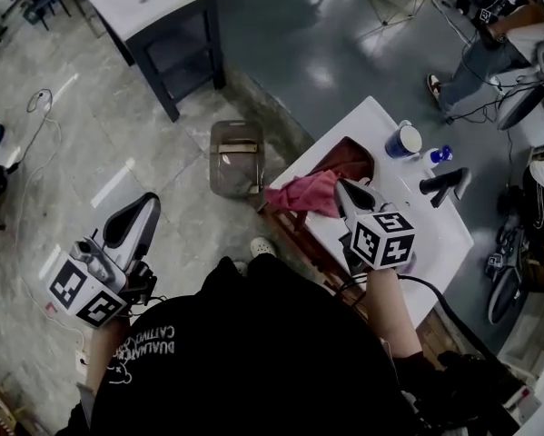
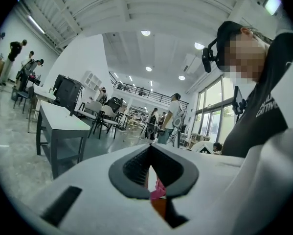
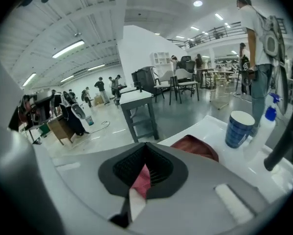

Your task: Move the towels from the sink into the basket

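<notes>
Beside sink (image 1: 351, 140) rim: right hand-held gripper (image 1: 341, 191) clamped on pink towel (image 1: 303, 193). Basket (image 1: 237, 157) stood on floor to its left, near. Left hand-held gripper (image 1: 147, 205) closed, empty, farther off.

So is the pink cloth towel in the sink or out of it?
Out. The right gripper is shut on the pink cloth towel, holding it up at the white counter's edge.

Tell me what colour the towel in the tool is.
Pink. The towel in the right tool shows best in the head view.
</notes>
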{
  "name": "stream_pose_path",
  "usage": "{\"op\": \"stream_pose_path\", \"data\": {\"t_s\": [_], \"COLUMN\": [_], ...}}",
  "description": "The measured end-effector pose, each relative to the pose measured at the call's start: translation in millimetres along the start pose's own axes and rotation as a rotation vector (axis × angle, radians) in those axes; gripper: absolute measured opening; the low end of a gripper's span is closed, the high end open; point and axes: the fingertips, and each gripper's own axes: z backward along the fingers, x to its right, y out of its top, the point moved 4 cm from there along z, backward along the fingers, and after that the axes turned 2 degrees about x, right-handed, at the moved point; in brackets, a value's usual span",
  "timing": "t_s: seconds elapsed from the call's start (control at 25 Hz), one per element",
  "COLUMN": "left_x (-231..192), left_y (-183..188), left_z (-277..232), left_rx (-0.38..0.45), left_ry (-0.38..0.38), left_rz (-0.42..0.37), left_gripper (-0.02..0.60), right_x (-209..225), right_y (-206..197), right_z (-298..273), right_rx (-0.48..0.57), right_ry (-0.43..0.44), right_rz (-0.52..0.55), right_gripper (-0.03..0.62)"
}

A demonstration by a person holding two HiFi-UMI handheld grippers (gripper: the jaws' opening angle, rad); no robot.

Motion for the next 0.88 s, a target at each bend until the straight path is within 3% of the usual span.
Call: {"op": "stream_pose_path", "data": {"t_s": [0.12, 0.2, 0.32, 0.44, 0.88], "left_x": [-3, -5, -6, -9, -10], "left_y": [2, 7, 10, 13, 27], "left_z": [-5, -7, -6, -6, -6], "left_rx": [-0.001, 0.006, 0.023, 0.032, 0.052], "left_ry": [0.023, 0.046, 0.080, 0.102, 0.121], "left_rz": [-0.002, -0.005, -0.002, -0.005, -0.049], "left_gripper": [0.000, 0.000, 0.000, 0.000, 0.000], "right_x": [8, 13, 17, 16, 18], "right_y": [0, -1, -9, -15, -38], "right_z": [-10, -14, -22, -32, -55], "right_rx": [-0.029, -0.052, -0.101, -0.140, -0.213], "right_ry": [0.024, 0.035, 0.076, 0.118, 0.147], "right_rz": [0.061, 0.074, 0.060, 0.065, 0.006], "right_gripper": [0.009, 0.076, 0.101, 0.195, 0.191]}}
